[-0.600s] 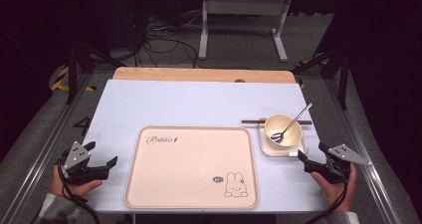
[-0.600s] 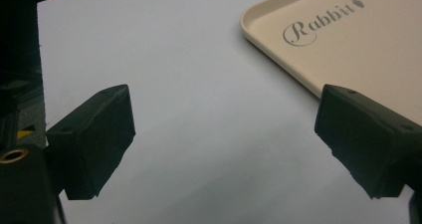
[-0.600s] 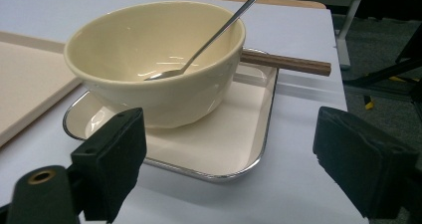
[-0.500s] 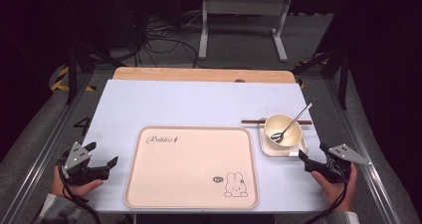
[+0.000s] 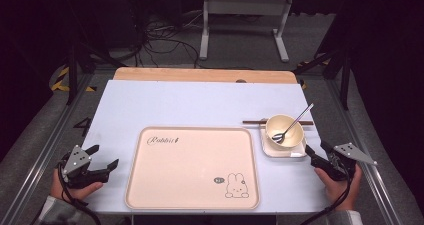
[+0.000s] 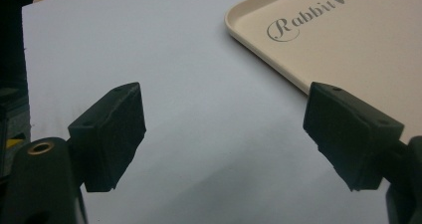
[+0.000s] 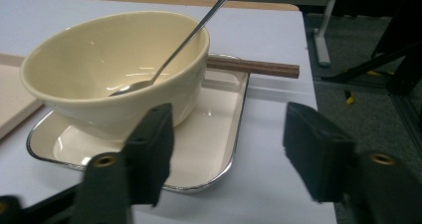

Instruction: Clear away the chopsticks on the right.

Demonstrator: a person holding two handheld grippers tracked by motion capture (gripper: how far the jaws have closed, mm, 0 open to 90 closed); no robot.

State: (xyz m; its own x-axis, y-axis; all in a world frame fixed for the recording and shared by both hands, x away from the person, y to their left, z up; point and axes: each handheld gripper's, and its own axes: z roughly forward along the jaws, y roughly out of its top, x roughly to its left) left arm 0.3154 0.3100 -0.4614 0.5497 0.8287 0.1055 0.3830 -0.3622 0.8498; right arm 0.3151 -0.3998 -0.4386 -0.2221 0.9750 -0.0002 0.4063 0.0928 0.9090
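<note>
Cream ceramic identifies the work item: the bowl [image 5: 284, 129] sits on a small metal-rimmed dish [image 5: 267, 149] at the right of the white worktop [image 5: 175, 105], just beside the right edge of the large beige tray [image 5: 150, 195]. A spoon [image 5: 294, 125] leans in the bowl, handle up and away from us, and a brown stick [image 5: 255, 122] lies on the worktop behind the dish.

Against the frames from half a second ago, we find very little change. The right tongs [image 5: 316, 153] have crept slightly toward the near right corner of the dish; bowl, dish and spoon have not shifted. In the right gripper view the jaws stand moderately apart with nothing between them, the dish corner just ahead. The left tongs [image 5: 102, 157] rest wide and empty at the tray's left edge, unmoved.

We judge this as the approach phase: no grasp exists yet, and the dish rim is the likely first contact.
</note>
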